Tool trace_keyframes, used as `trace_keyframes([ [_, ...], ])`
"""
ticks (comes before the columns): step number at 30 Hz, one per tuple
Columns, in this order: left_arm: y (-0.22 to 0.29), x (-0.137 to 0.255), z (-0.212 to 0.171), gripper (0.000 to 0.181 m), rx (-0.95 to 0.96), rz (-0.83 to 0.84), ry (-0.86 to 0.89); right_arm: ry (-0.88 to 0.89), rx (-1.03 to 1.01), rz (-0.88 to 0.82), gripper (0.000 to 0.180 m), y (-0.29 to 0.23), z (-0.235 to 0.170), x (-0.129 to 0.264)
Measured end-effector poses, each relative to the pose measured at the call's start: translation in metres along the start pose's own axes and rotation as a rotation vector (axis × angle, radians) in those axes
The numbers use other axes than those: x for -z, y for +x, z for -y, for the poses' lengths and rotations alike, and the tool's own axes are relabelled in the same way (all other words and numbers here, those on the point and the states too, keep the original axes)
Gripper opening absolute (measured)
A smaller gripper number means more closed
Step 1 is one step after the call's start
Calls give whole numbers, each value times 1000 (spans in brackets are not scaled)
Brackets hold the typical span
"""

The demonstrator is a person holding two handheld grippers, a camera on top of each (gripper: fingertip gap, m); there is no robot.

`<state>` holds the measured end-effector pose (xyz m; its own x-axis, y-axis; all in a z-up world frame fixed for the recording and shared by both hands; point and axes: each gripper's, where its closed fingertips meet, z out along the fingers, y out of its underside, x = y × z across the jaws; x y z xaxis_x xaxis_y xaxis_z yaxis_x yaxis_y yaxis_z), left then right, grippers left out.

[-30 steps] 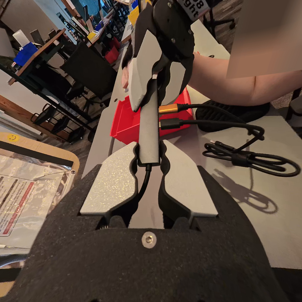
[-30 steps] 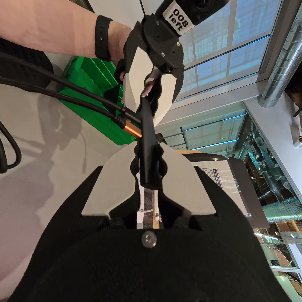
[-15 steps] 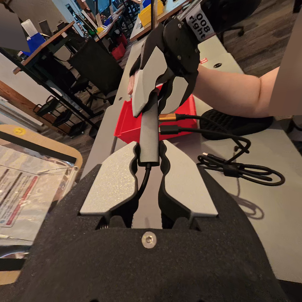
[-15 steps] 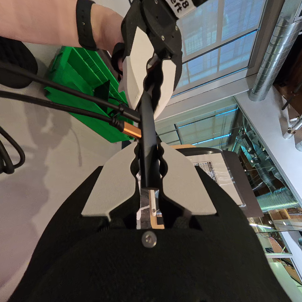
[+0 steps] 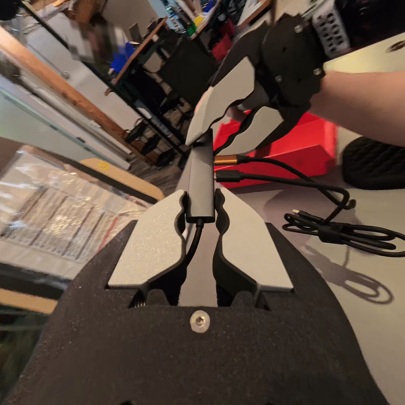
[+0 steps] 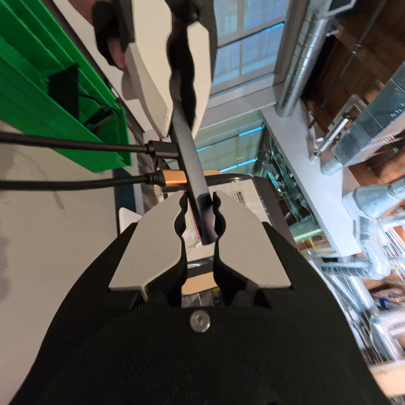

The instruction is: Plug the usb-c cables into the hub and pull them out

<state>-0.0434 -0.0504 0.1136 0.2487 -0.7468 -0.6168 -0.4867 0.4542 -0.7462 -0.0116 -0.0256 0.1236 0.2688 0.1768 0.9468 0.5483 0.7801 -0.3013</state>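
**A:** Where is the hub now?

**B:** The hub (image 5: pixel 201 184) is in the air above the bench (image 5: pixel 372 328), a thin grey bar. The left tongs (image 5: pixel 200 205) are closed on its near end, where its own black cord (image 5: pixel 195 243) comes out and hangs down between the two fingers.

**A:** And the other end?

**B:** The right tongs (image 6: pixel 199 215) have that end between their fingers. In the right wrist view the hub (image 6: pixel 190 171) touches the right finger (image 6: pixel 245 247), but beside the left finger a narrow gap shows. In the left wrist view these tongs (image 5: pixel 213 140) look spread, and only the tip of one finger is at the hub. So I cannot tell if they really grip it.

**A:** Are the cables in the hub?

**B:** Yes, two are plugged into its side, one beside the other. One has a copper plug (image 5: pixel 225 159), the other has a black plug (image 5: pixel 228 176). The copper plug is nearer to the right tongs. Both cables go down to a tied bundle of cable (image 5: pixel 341 236) that lies on the bench.

**A:** What is around?

**B:** Behind the hub stands a red bin (image 5: pixel 285 157). In the right wrist view a green bin (image 6: pixel 54 122) is on the bench behind the cables. The picture is a little blurred at the edges.
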Motion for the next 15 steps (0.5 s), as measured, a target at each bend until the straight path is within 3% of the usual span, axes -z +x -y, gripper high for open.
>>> trace_keyframes([
  [5,-40,4,-6,23,-49,304,-58,-131,-55,-170,21,34,-32,8],
  [8,-63,13,-6,24,10,445,-18,-147,-214,-348,22,70,-29,22],
  [11,-81,25,-9,23,63,576,1,68,-522,-534,20,97,13,34],
  [13,-85,28,-7,23,107,614,36,264,-709,-488,20,86,47,26],
  [15,-85,28,-4,23,142,618,73,239,-745,-423,22,62,56,3],
])
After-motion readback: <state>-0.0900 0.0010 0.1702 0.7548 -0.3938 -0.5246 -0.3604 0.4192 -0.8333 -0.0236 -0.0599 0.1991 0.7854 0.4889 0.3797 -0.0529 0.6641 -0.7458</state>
